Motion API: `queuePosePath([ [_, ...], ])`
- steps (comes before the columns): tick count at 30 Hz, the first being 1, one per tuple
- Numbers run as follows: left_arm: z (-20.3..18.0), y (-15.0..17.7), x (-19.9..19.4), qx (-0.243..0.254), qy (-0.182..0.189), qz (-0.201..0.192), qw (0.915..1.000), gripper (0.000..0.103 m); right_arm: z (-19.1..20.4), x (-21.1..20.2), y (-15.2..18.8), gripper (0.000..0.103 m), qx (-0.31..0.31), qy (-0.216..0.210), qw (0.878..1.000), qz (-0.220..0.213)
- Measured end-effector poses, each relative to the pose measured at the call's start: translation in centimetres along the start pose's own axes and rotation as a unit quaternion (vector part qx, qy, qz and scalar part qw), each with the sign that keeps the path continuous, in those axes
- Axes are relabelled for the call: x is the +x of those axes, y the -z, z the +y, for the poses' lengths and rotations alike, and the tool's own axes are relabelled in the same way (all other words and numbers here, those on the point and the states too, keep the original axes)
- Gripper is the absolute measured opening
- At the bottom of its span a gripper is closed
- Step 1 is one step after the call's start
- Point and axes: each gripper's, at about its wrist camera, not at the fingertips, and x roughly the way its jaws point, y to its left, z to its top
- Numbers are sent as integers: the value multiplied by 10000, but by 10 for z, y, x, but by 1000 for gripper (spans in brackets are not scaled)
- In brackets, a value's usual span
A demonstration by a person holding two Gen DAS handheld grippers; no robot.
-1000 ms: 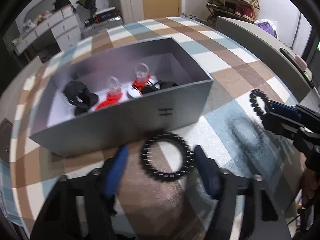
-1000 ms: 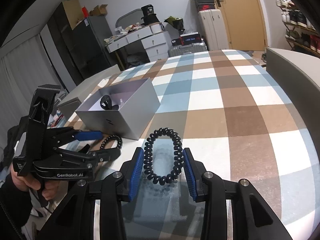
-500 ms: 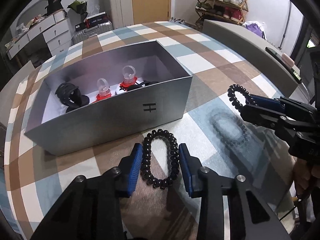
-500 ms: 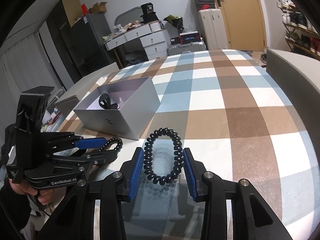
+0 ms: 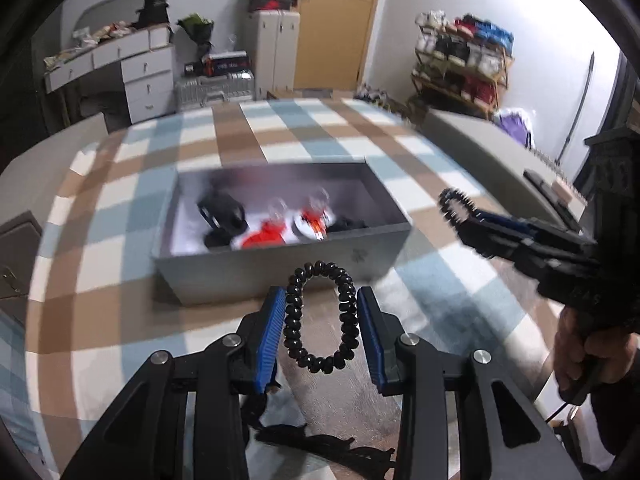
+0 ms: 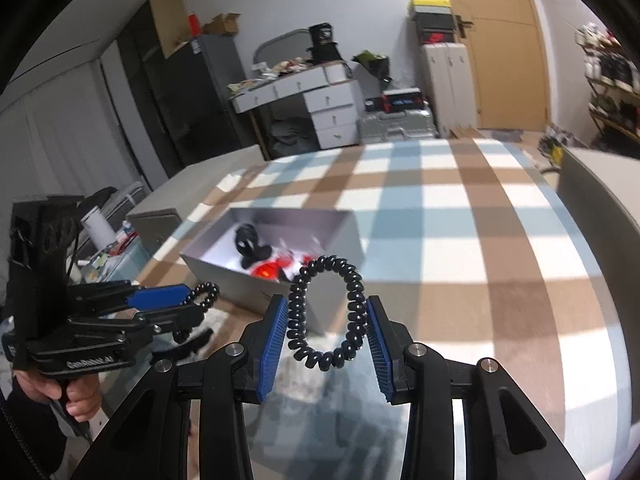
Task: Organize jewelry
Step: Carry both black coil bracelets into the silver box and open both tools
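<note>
My left gripper [image 5: 321, 312] is shut on a black beaded bracelet [image 5: 320, 316] and holds it raised, just in front of the open grey box [image 5: 280, 268]. My right gripper [image 6: 327, 322] is shut on a second black beaded bracelet [image 6: 326, 316], also raised, to the right of the box [image 6: 320, 232]. The box holds a black ring stand [image 5: 222, 210] and red and white ring holders [image 5: 280, 228]. The right gripper shows in the left wrist view [image 5: 456, 204], and the left gripper in the right wrist view [image 6: 200, 296].
The table wears a checked brown, blue and white cloth [image 6: 460, 216]. A grey bench [image 5: 480, 148] runs along the right side. Black items [image 5: 320, 444] lie on the cloth below my left gripper. Drawers, suitcases and a shoe rack stand beyond the table.
My left gripper closed on the bracelet that lay before the box and lifted it off the cloth. Both grippers have risen, and the box now sits lower in both views.
</note>
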Motion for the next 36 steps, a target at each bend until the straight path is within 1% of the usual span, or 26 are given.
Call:
queuePosePath([
  [3,7,-11,-6,-46,-147,-247,9996,31,11,8,-12,38,-171,-128,9998,-43],
  [5,13,-18,-4,-98,-217,-337,9991,31,17,14,-21,38,-260,-275,9992,-89],
  [10,28,-32,2,-257,-353,-430,9981,31,27,37,-36,38,-298,-436,9986,-15],
  [11,32,-32,2,-304,-323,-441,9980,31,29,40,-38,38,-330,-451,9984,1],
  [14,37,-35,7,-434,-178,-407,9981,31,33,49,-44,38,-445,-487,9978,8],
  [19,40,-39,14,-476,-88,-375,9981,31,34,57,-50,38,-516,-499,9974,-6],
  [22,45,-41,20,-594,55,-281,9978,31,32,63,-51,38,-508,-518,9974,1],
  [36,45,-47,42,-593,172,-33,9981,31,17,86,-49,40,-379,-476,9980,151],
])
